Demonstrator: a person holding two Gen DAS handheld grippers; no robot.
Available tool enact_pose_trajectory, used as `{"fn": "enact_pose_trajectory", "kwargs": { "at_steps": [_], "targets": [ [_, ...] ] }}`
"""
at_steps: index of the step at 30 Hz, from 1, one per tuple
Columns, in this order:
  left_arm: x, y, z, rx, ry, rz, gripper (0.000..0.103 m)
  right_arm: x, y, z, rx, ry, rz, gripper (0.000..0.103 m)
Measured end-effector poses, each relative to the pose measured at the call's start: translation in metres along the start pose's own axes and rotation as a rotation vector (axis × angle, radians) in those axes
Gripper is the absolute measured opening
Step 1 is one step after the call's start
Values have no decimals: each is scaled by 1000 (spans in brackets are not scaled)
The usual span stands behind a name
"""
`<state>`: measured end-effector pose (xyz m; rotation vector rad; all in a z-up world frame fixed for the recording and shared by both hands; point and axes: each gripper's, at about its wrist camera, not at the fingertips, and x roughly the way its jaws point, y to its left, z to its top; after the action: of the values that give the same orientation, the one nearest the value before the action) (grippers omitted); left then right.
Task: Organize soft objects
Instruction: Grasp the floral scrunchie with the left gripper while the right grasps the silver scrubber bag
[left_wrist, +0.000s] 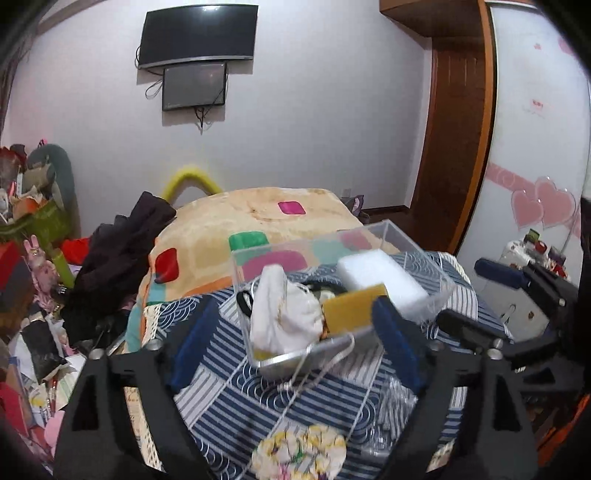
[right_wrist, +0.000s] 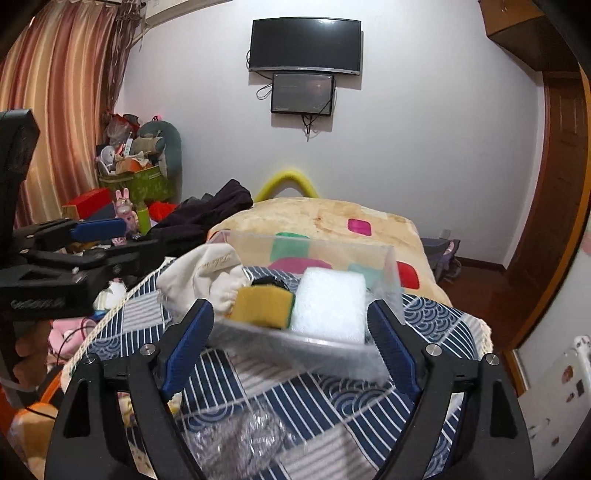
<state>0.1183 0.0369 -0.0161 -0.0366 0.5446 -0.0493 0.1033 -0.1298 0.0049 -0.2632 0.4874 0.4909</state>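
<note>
A clear plastic box (left_wrist: 413, 236) (right_wrist: 388, 258) sits on a blue patterned cloth. It holds a white cloth pouch (left_wrist: 284, 314) (right_wrist: 207, 273), a yellow sponge (left_wrist: 351, 308) (right_wrist: 264, 304), a white sponge (left_wrist: 380, 280) (right_wrist: 330, 306) and a black hair tie (left_wrist: 243, 301). My left gripper (left_wrist: 295, 339) is open just in front of the box, blue pads either side of its near end. My right gripper (right_wrist: 291, 343) is open, pads flanking the box's near edge. Neither holds anything.
The blue striped cloth (left_wrist: 280, 398) (right_wrist: 295, 398) covers a surface before a bed with a beige blanket (left_wrist: 258, 214) (right_wrist: 332, 214). A crumpled clear wrapper (right_wrist: 240, 439) and a flowered item (left_wrist: 299, 454) lie near me. Dark clothes (left_wrist: 122, 258) and clutter (left_wrist: 29, 295) lie left.
</note>
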Motion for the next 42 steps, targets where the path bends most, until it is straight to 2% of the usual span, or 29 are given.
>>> {"fn": "enact_pose_trajectory", "kwargs": {
  "at_steps": [3,7,14,18,22,24,25,27,29,30,33,34,36,37,39,42],
  "targets": [
    [-7,-4,-16,12,14,0,98,-5,-2,-9,12,0,-15,96],
    [-5,-4,-40,1,48,-6,99,-4,-4,-27,49,28,-6,98],
    [27,4,-86,-55,195,-5,99,24,1,-62,102,157,48,98],
    [44,7,-114,-94,290,-35,99,31,3,-78,116,212,59,98],
    [52,-1,-129,-80,323,-25,99,43,5,-96,134,283,109,96],
    [58,-2,-135,-73,345,4,98,48,10,-104,120,315,115,90],
    [60,-1,-137,-77,353,2,98,46,13,-105,92,298,86,88],
    [56,-1,-140,-81,323,5,98,43,18,-105,56,292,69,66],
    [51,-2,-143,-90,308,1,97,40,19,-104,50,281,66,51],
    [49,-2,-144,-92,299,5,91,40,17,-103,56,280,73,43],
    [44,-1,-144,-84,282,33,73,35,10,-102,87,273,103,34],
    [42,0,-144,-88,277,25,68,33,9,-102,91,269,105,33],
    [42,1,-142,-94,273,16,48,30,8,-101,88,261,102,30],
    [41,3,-141,-99,272,17,43,29,9,-101,85,257,100,28],
    [42,6,-139,-103,272,15,27,26,8,-99,77,246,93,26],
    [41,7,-137,-109,271,4,16,25,8,-96,81,231,90,25]
  ]
}}
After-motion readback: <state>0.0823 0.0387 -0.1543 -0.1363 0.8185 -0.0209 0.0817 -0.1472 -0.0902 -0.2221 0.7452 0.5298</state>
